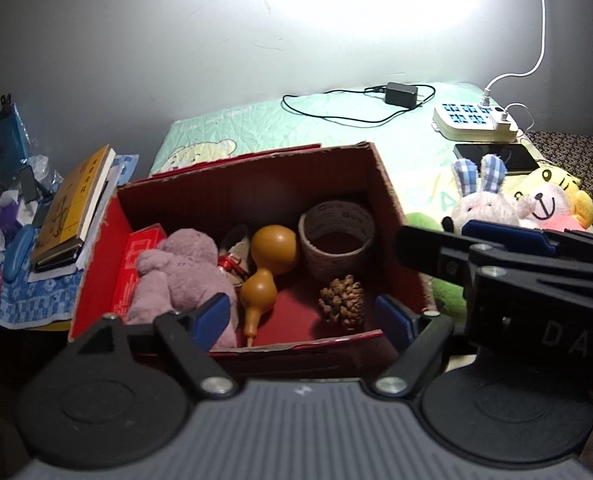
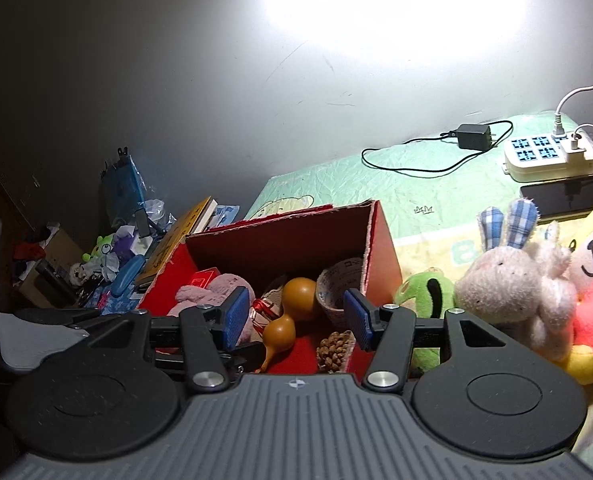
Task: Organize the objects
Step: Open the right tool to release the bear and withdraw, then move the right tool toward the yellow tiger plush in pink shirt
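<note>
left wrist view: red cardboard box sits open on the bed, torn top edges, red inside. in the box: pink plush at the left end lying against a red packet, tan gourd in the middle, neck toward the near wall, woven ring basket upright at the right end, pine cone just in front of the basket. left gripper hangs over the box's near wall, jaws parted, nothing between the blue pads. right wrist view: right gripper also over the near side of the box, jaws about half apart, nothing gripped. right of the box, outside it: green plush, bunny plush, yellow plush. books stacked left of the box.
</note>
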{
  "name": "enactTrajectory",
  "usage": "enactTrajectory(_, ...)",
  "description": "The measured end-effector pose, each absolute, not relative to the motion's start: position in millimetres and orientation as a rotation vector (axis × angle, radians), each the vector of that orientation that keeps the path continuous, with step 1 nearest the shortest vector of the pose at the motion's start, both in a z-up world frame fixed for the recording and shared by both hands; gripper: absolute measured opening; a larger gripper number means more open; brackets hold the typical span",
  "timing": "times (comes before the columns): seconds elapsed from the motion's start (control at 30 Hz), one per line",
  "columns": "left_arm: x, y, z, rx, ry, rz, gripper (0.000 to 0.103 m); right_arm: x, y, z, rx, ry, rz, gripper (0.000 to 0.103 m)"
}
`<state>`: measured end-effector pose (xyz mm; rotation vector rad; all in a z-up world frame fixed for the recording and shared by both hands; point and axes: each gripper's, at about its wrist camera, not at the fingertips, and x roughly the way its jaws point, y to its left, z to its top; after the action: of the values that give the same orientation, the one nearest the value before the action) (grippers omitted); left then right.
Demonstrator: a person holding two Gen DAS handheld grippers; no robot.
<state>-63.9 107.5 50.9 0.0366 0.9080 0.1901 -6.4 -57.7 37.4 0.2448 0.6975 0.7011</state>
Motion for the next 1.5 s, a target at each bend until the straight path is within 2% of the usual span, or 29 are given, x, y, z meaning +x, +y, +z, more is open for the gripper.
enactTrajectory(0.47,-50.5,26.4,46.1,0.093,0.911,0.091,0.082,-6.6,-127.1,34.7,0.249,0.683,0.587,0.057)
enactTrajectory(0.53,-49.5,16.9,44.8,0.096,0.922,0.076,0.083,-6.0,-134.3,32.8,0.25,0.694,0.565,0.06)
enactTrajectory(1.1,-46.9,-22.5,-6.6,0.07,1.133,0.008,0.084,-11.5,-178.0,-6.2,0.19,0.911,0.436,0.06)
enactTrajectory(1.5,-41.3,-39.2,-19.9,0.094,1.18,-0.043,0.089,-4.0,-200.6,-31.6,0.253,1.013,0.338,0.06)
